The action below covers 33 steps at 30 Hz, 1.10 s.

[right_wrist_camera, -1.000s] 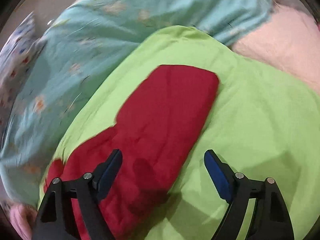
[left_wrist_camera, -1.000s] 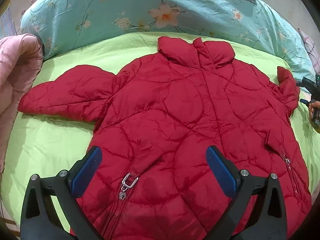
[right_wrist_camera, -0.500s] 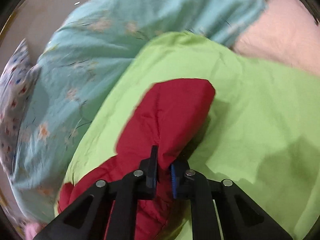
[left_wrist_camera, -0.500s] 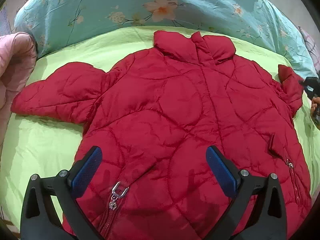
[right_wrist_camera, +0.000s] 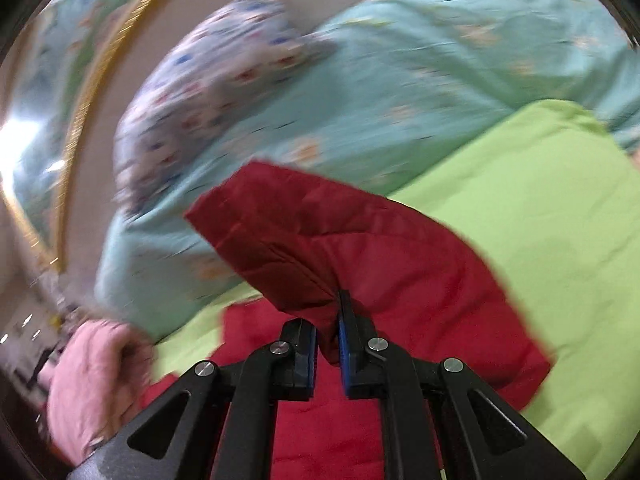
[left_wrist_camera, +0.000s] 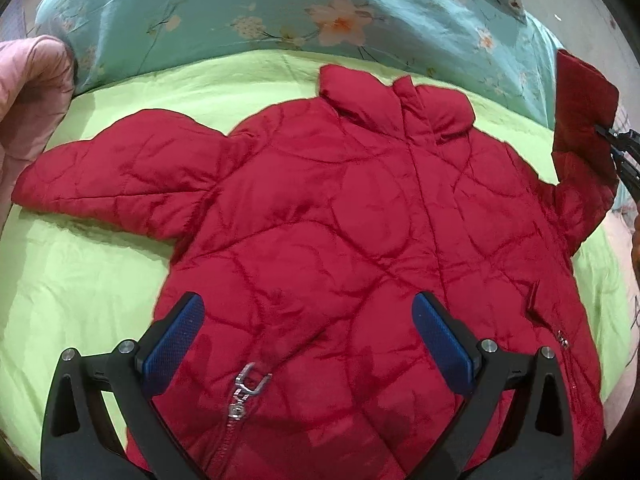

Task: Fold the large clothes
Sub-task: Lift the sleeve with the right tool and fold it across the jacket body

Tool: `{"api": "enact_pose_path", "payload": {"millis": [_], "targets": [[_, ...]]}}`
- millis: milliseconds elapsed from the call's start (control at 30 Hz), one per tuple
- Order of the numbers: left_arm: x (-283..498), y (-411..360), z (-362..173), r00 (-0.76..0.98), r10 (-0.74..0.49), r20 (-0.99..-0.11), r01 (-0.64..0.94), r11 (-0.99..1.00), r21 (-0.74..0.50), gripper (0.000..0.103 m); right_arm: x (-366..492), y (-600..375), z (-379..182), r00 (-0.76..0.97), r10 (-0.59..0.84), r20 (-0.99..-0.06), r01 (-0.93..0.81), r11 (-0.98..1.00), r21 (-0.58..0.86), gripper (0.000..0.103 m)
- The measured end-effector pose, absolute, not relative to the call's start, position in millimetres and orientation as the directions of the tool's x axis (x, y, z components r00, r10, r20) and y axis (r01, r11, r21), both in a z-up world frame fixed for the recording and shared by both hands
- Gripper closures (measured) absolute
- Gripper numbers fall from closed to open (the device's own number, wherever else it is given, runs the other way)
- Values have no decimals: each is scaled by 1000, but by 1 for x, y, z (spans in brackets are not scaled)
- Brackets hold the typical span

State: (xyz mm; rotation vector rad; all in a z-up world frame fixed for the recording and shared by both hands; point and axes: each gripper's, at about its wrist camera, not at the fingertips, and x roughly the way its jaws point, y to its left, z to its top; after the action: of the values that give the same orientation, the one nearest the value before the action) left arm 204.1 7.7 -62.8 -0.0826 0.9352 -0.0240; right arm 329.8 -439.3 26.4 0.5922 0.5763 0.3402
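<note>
The red quilted jacket (left_wrist_camera: 352, 248) lies front up on the lime-green bed sheet (left_wrist_camera: 80, 280), collar toward the floral teal duvet (left_wrist_camera: 240, 12) and hem toward the left gripper (left_wrist_camera: 308, 344). Its long axis runs from collar to hem, along the closed zip; the zipper pull (left_wrist_camera: 246, 384) sits just below the left gripper's pads.

The sleeve on the right gripper's side (right_wrist_camera: 360, 248) is raised off the sheet at the jacket's far right edge. The body of the jacket lies to the left of that sleeve in the left wrist view, so a fold across the chest, judged as the coming move, would carry the sleeve leftward, at right angles to the zip. The right hand is the nearer one to this sleeve. The opposite sleeve (left_wrist_camera: 120, 172) lies flat and spread out, pointing toward the pink quilted blanket (left_wrist_camera: 28, 92), well apart from both grippers.

Right gripper (right_wrist_camera: 328, 344): jaws have just been closing and now stand narrow, pinched on the sleeve fabric near its cuff, with cloth between the blue pads.

Left gripper: jaws wide, above the lower front of the jacket, gripping nothing.
</note>
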Motion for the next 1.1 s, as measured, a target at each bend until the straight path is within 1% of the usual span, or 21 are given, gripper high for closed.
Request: {"api": "enact_pose_path", "payload": {"millis": [67,200,367,433,567,767,833,900,967,1100], "targets": [[204,14,-61,597,-74,-799,-16,994,-104,0,328,-404,30,754,523,-398,-196,757,623,94],[205,32,-54,604,-140,-785,-16,982,-187,0,329,-320,20,649,629,-429,-301,730,614,94],[205,59,-49,606,-184,-774,-45,963,-265,0,335,-232,-11,553,662,-506,-352,736,578,94],[204,69,-49,601,-203,-773,-55,954,-294,0,336,-206,-22,524,676,-518,-366,728,580,95],[203,83,-47,608,-224,-762,-58,944,-324,0,332,-171,-39,503,676,-538,-378,732,567,95],[214,87,-41,615,-265,-742,-31,933,-359,0,330,-155,-59,496,658,-566,-369,750,549,95],[222,86,-39,619,-258,-742,-31,936,-352,0,330,-143,-68,492,643,-587,-369,765,528,94],[231,85,-40,619,-255,-743,-29,938,-346,0,333,-134,-79,482,616,-623,-365,787,497,91],[242,83,-43,609,-266,-747,-23,936,-351,0,333,-126,-88,480,586,-653,-367,810,457,90],[274,80,-52,568,-335,-751,-7,911,-412,0,326,-120,-93,491,561,-666,-391,826,406,89]]}}
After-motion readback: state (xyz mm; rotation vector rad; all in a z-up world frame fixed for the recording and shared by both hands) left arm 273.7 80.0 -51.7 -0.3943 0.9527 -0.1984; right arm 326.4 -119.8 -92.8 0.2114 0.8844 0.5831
